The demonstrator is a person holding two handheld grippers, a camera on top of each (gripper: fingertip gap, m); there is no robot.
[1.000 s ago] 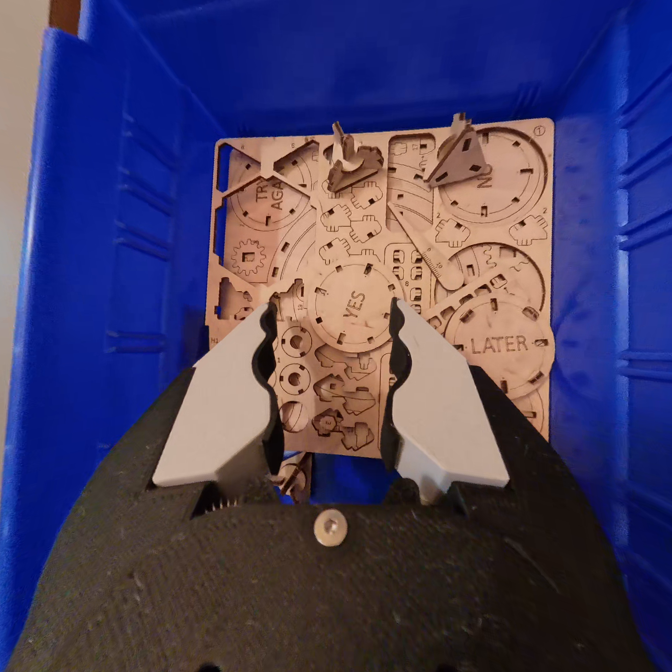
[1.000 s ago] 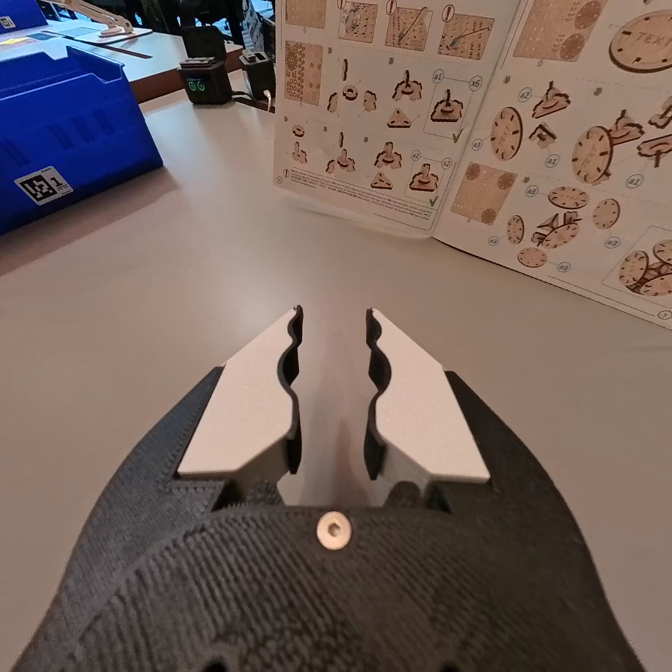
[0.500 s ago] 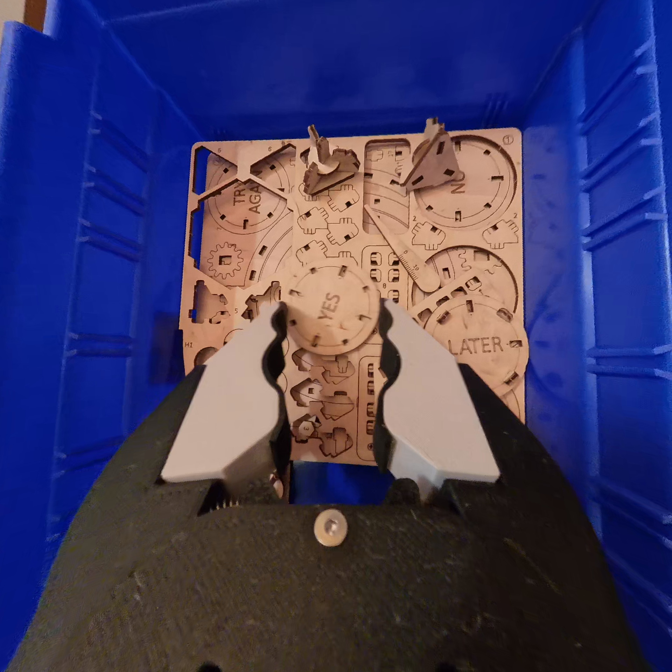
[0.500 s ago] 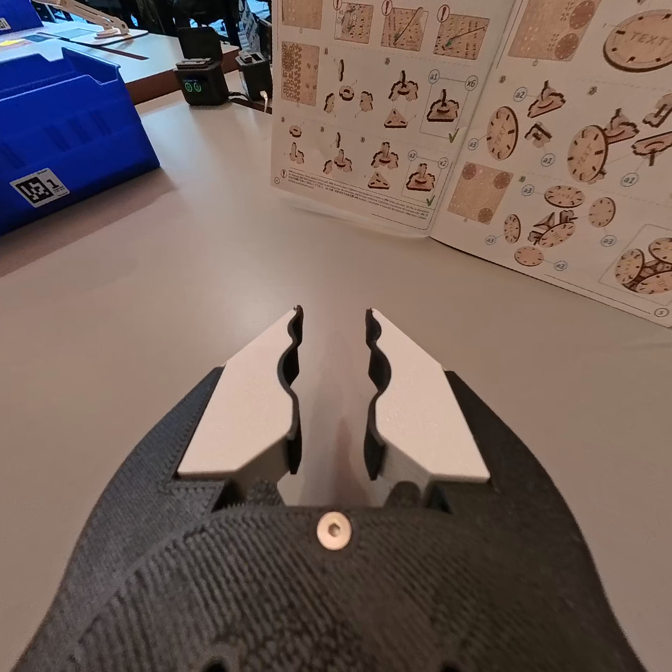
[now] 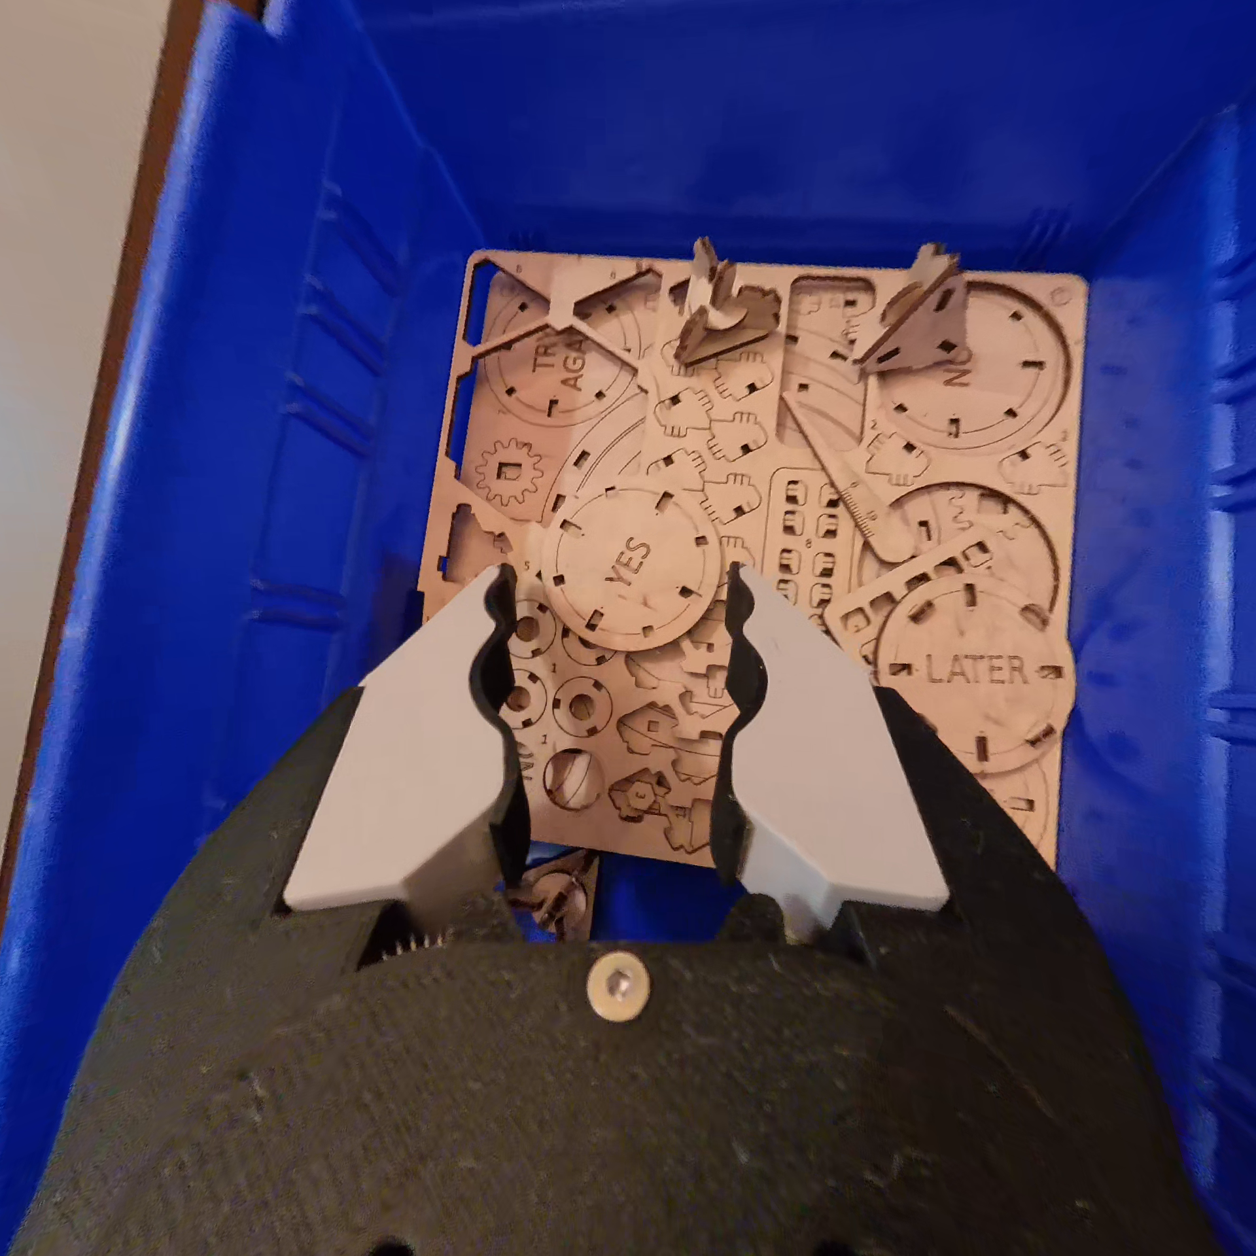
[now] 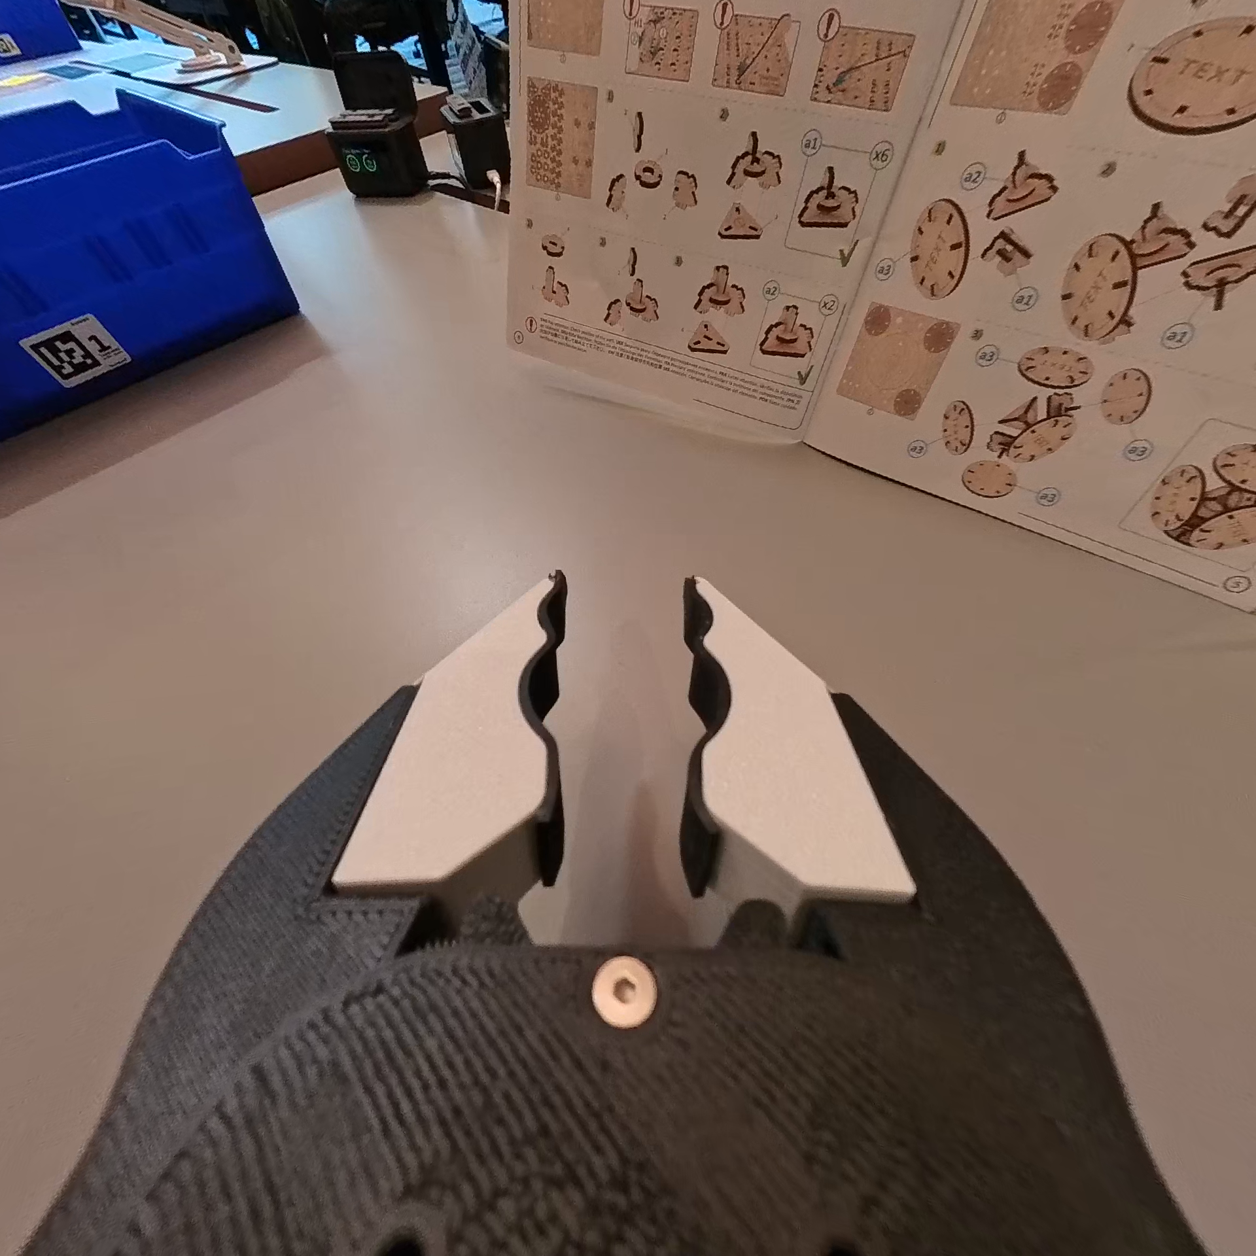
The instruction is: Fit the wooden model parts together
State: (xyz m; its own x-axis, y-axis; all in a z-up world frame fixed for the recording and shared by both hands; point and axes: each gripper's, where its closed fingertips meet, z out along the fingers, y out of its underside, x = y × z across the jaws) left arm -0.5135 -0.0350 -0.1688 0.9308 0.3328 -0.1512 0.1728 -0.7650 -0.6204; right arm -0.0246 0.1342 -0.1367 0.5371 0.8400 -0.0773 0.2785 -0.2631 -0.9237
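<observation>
Wooden disc point(image 5: 632, 567) between spread jaws of left gripper point(image 5: 620, 578), seemingly untouched, right gripper point(image 6: 622, 588) jaws parted over bare table point(image 6: 340, 544).

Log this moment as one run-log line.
left tool: open, over wooden disc on puzzle sheet in blue bin | right tool: open, empty, above table | instruction booklet ahead

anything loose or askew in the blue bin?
Yes. A round wooden disc lies loose on the cut plywood sheet, off any cut-out, between the open left hand-held gripper's fingertips, untouched. A second disc overhangs the sheet's right edge, and two small assembled pieces stand on top.
</observation>
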